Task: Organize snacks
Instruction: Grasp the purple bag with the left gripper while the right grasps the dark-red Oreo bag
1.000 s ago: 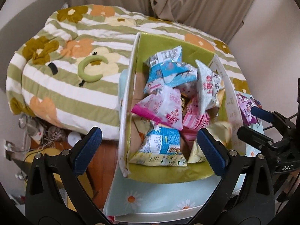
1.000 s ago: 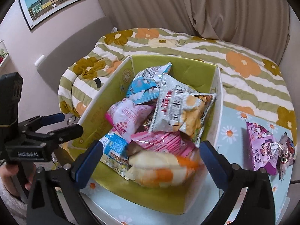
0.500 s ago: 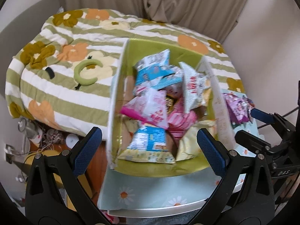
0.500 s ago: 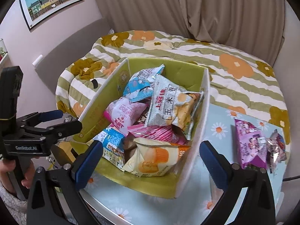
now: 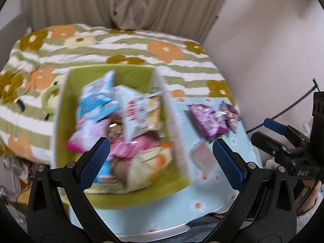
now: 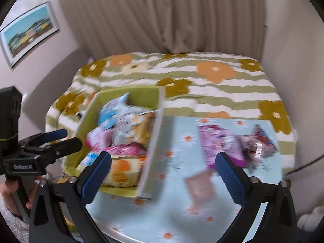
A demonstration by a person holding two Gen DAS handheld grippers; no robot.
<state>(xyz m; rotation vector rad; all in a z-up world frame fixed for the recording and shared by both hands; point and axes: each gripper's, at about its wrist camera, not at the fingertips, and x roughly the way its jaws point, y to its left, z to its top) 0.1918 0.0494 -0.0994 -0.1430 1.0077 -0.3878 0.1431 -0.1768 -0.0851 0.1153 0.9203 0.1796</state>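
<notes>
A green box (image 5: 62, 121) (image 6: 89, 111) stands on the left of a light-blue daisy table (image 5: 202, 192) (image 6: 172, 212), heaped with several snack packets (image 5: 125, 121) (image 6: 125, 133). Right of the box lie a purple packet (image 5: 206, 119) (image 6: 218, 143), a smaller dark packet (image 5: 230, 113) (image 6: 261, 141) and a pale pink packet (image 5: 202, 156) (image 6: 200, 188). My left gripper (image 5: 160, 162) is open above the box's near end, holding nothing. My right gripper (image 6: 164, 174) is open above the table right of the box, empty. Both views are blurred.
A bed with a green-striped, flowered quilt (image 5: 121, 46) (image 6: 202, 77) lies behind the table. Beige curtains (image 6: 162, 16) hang at the back, with a framed picture (image 6: 28, 40) on the left wall. A cable (image 5: 293, 103) runs along the right wall.
Both grippers have drawn back and risen, so the box looks smaller. Both views have swung right, bringing the loose packets on the table into sight. Both stayed open.
</notes>
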